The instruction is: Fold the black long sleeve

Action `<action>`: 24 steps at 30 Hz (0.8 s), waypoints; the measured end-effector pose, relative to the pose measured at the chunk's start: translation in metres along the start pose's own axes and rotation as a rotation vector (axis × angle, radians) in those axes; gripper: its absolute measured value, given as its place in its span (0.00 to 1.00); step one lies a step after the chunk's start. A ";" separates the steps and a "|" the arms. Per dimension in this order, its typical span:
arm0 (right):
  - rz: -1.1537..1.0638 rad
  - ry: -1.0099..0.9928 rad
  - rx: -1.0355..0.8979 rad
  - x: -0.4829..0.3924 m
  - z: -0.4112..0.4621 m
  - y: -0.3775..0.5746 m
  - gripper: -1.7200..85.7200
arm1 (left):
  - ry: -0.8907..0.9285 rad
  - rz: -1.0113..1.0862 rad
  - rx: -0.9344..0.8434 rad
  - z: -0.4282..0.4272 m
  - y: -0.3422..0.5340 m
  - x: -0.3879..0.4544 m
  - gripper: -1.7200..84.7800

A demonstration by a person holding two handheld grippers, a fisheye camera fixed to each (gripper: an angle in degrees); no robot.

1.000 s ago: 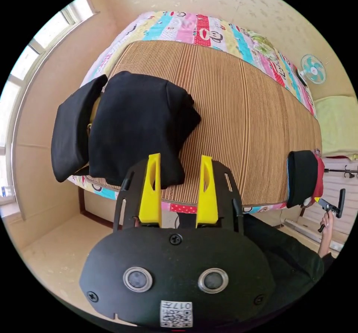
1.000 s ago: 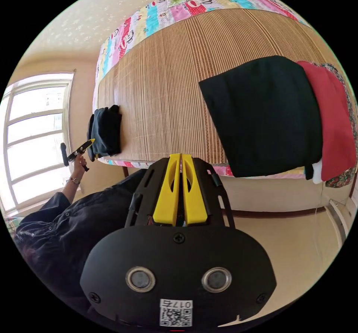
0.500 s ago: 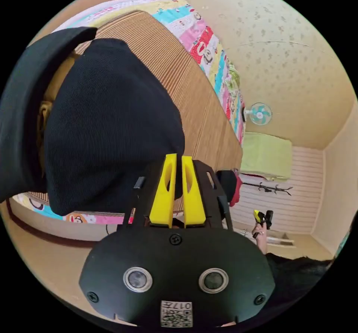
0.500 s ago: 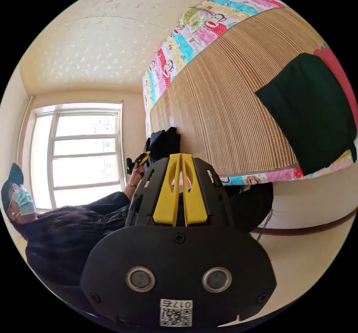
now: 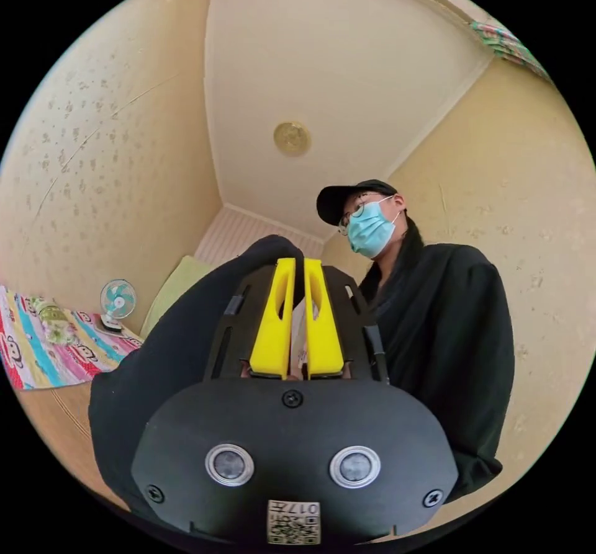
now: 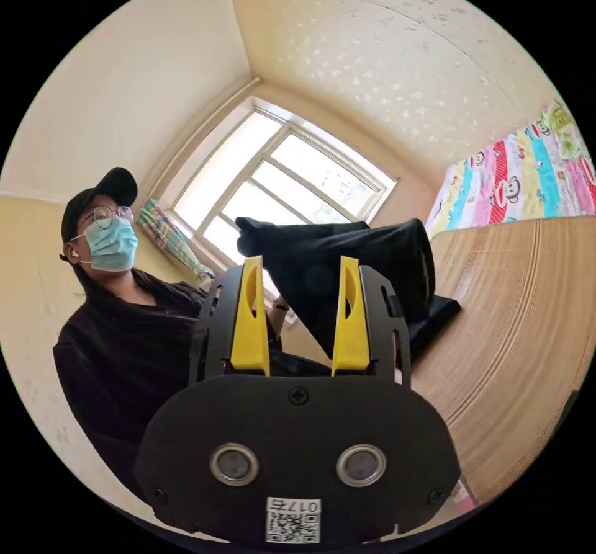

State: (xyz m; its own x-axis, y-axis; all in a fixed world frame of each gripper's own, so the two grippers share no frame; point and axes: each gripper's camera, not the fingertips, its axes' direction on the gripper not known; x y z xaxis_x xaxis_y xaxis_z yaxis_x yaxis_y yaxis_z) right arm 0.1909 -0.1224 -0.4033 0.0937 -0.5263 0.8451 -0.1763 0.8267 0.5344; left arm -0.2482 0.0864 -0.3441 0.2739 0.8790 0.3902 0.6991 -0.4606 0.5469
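The black long sleeve (image 6: 347, 250) hangs in the air above the bed's edge, seen past my right gripper (image 6: 300, 262). That gripper stands open with nothing between its jaws, close in front of the cloth. In the left gripper view the same black cloth (image 5: 167, 355) drapes around and behind my left gripper (image 5: 298, 262), whose yellow jaws are shut on a fold of it at the tips. More dark folded cloth (image 6: 442, 315) lies on the mat under the raised garment.
A striped straw mat (image 6: 521, 330) covers the bed over a colourful cartoon sheet (image 6: 521, 175). The person (image 5: 434, 318) in dark clothes stands close by. Behind are a window (image 6: 292, 175), a small fan (image 5: 118, 298) and a ceiling lamp (image 5: 292, 138).
Both cameras have swung upward toward the ceiling and the person. The left gripper has lifted the black garment off the pile. The right gripper's jaws have gone from shut to open.
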 end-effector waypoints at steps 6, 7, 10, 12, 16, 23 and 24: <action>-0.021 0.003 -0.146 -0.011 0.002 0.045 0.21 | 0.137 -0.101 0.021 0.060 0.010 -0.021 0.03; -0.054 0.040 -0.146 -0.017 -0.001 0.054 0.21 | 0.164 -0.124 0.027 0.074 0.017 -0.025 0.03; -0.208 0.118 -0.183 -0.048 -0.005 0.086 0.20 | 0.245 -0.173 0.035 0.109 0.033 -0.036 0.03; -0.349 0.335 -0.197 -0.078 0.009 0.105 0.21 | 0.284 -0.192 0.015 0.130 0.041 -0.042 0.03; -0.471 0.659 -0.138 -0.102 0.037 0.116 0.22 | 0.357 -0.200 -0.013 0.171 0.058 -0.052 0.03; -0.722 0.850 -0.063 -0.152 0.077 0.109 0.25 | 0.458 -0.189 0.036 0.196 0.078 -0.068 0.03; -0.764 0.829 -0.086 -0.157 0.086 0.112 0.24 | 0.462 -0.196 0.048 0.200 0.083 -0.073 0.03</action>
State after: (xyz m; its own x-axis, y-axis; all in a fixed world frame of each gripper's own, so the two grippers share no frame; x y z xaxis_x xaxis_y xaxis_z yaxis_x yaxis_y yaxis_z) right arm 0.0727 0.0352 -0.4773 0.7744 -0.6321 0.0288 0.2710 0.3725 0.8876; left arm -0.0786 0.0088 -0.4753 -0.1791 0.7968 0.5771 0.7408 -0.2767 0.6120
